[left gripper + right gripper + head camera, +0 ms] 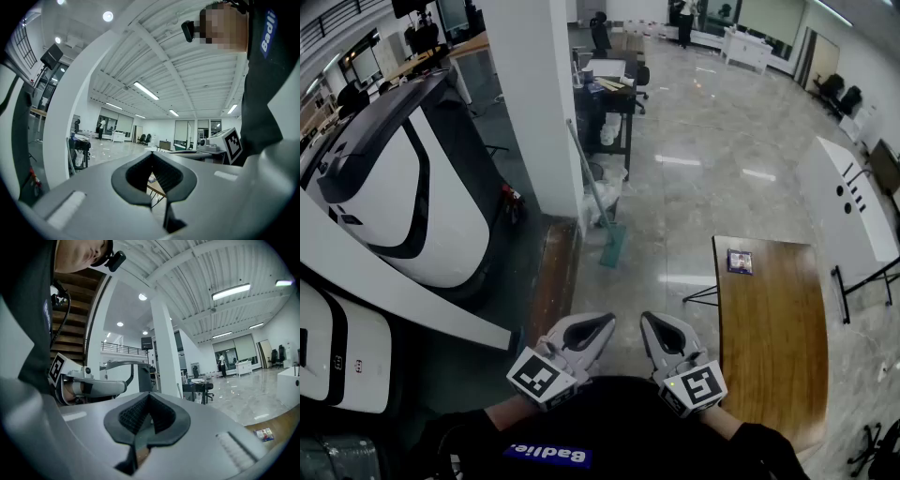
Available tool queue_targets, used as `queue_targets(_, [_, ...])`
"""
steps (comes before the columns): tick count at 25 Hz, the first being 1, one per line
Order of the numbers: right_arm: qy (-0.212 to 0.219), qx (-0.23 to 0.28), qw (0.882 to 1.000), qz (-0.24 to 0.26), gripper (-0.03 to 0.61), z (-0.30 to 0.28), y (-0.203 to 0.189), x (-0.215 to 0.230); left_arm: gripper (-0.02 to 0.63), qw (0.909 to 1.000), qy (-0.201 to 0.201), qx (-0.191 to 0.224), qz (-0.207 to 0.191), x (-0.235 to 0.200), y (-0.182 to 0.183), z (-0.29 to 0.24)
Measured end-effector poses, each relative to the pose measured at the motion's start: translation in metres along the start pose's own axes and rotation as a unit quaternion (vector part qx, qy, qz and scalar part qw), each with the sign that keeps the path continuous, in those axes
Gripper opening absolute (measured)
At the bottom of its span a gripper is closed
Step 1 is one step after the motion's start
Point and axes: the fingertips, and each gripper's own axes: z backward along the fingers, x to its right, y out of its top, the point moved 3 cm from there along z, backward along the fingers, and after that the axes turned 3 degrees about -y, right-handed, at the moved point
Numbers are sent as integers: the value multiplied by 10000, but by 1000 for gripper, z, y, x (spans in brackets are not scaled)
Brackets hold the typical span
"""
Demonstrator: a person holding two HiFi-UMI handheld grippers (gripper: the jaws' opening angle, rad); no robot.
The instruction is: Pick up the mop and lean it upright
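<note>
Well ahead of both sets of fingertips, the mop (592,186) stood propped against a square white pillar (534,103). Its thin pale handle slanted up the pillar's face, and its flat teal rectangular head rested on the glossy grey floor (703,187).

The left gripper (602,323) and right gripper (652,323) sat side by side, near each other but apart. Both had smooth pale plastic shells, and each carried a cube with square black-and-white markers at its rear. Each gripper's own view showed black ribbed pads curving round a small hollow with the tips meeting, so both pairs of fingers were closed and held nothing.

To the right of the right fingers lay a long wooden table (773,356) with warm grain and thin dark legs. A small dark blue packet (740,262) sat at its far end. To the left of the left fingers bulged a large rounded white machine (403,187) banded in black.

Only the head view showed the mop head on the floor and the whole tabletop. The gripper views gave what it lacked: a ribbed white ceiling with strip lights. The right gripper view also took in brown wooden planks overhead and a railed upper level. Through the left pads' hollow, a sliver of the table edge showed.
</note>
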Motion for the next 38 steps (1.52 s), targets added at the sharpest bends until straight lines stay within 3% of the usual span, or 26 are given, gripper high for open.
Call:
queue_targets(16, [-174, -44, 9996, -226, 5, 2, -2, 1, 20, 10000, 12, -10, 3, 2, -4, 3])
queue_targets(38, [-193, -48, 9997, -160, 6, 13, -7, 15, 20, 10000, 54, -67, -22, 12, -8, -10])
